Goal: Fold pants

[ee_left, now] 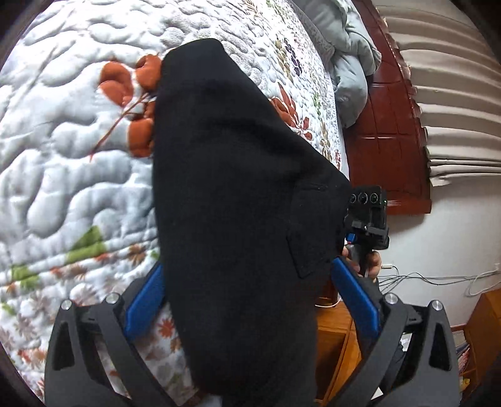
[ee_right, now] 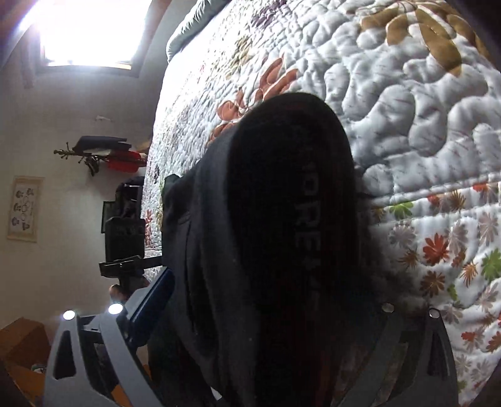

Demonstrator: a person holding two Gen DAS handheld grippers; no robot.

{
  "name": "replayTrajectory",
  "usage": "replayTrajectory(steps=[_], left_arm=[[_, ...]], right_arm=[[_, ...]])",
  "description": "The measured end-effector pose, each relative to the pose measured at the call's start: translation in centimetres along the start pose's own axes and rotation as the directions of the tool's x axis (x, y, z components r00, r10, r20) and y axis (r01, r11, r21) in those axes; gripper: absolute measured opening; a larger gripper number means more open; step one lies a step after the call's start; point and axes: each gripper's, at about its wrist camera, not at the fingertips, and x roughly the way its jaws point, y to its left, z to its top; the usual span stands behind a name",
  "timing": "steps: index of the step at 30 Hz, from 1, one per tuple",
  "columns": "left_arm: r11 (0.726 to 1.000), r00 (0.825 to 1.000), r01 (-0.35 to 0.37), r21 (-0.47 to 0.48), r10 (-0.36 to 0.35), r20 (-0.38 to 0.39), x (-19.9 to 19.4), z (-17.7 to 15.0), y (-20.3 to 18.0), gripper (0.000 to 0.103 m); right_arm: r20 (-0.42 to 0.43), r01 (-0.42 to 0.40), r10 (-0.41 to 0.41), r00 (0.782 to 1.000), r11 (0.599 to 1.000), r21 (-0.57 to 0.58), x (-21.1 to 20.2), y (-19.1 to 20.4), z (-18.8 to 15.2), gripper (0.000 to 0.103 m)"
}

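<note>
Black pants (ee_left: 231, 200) hang in front of both cameras and fill the middle of each view. My left gripper (ee_left: 247, 281) has its blue fingers (ee_left: 145, 297) on either side of the cloth and is shut on the pants, held above the quilt. A back pocket (ee_left: 308, 231) shows at the right. My right gripper (ee_right: 250, 300) is shut on the pants (ee_right: 281, 234) too; one blue finger (ee_right: 153, 300) shows, the other is hidden by cloth. The waistband with grey lettering (ee_right: 308, 216) faces the right camera. The right gripper also shows in the left wrist view (ee_left: 369, 219).
A quilted floral bedspread (ee_left: 78, 156) lies under the pants. A grey duvet (ee_left: 347, 59) is bunched by the dark red headboard (ee_left: 391, 141). Wooden furniture (ee_left: 335, 344) and cables stand beside the bed. A bright window (ee_right: 90, 28) and a coat rack (ee_right: 103, 153) are beyond it.
</note>
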Motion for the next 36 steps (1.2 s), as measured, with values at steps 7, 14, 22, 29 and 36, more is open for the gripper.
replayTrajectory(steps=[7,14,22,29,36], left_arm=[[0.996,0.996,-0.086,0.008,0.086,0.023,-0.3,-0.3,0.2,0.06],[0.998,0.995,-0.06,-0.005,0.061,0.077,-1.6,-0.8,0.5,0.034],[0.995,0.983,-0.089,0.034,0.083,0.162,-7.5,-0.8,-1.0,0.032],[0.985,0.951,-0.171,0.004,0.164,0.264,-16.8,2.4,0.6,0.032],[0.971,0.911,-0.22,-0.09,0.238,0.336,-25.7,8.5,5.9,0.032]], right_arm=[[0.018,0.088,-0.087,0.996,0.995,-0.054,0.9,3.1,-1.8,0.043],[0.086,0.143,-0.132,0.987,0.982,-0.125,0.6,8.3,-2.9,0.032],[0.093,0.138,-0.12,0.988,0.967,-0.215,3.0,14.9,-1.0,0.031],[0.069,0.12,-0.103,0.992,0.944,-0.307,10.4,22.5,6.3,0.031],[0.024,0.125,-0.125,0.992,0.93,-0.347,19.9,28.2,14.3,0.031]])
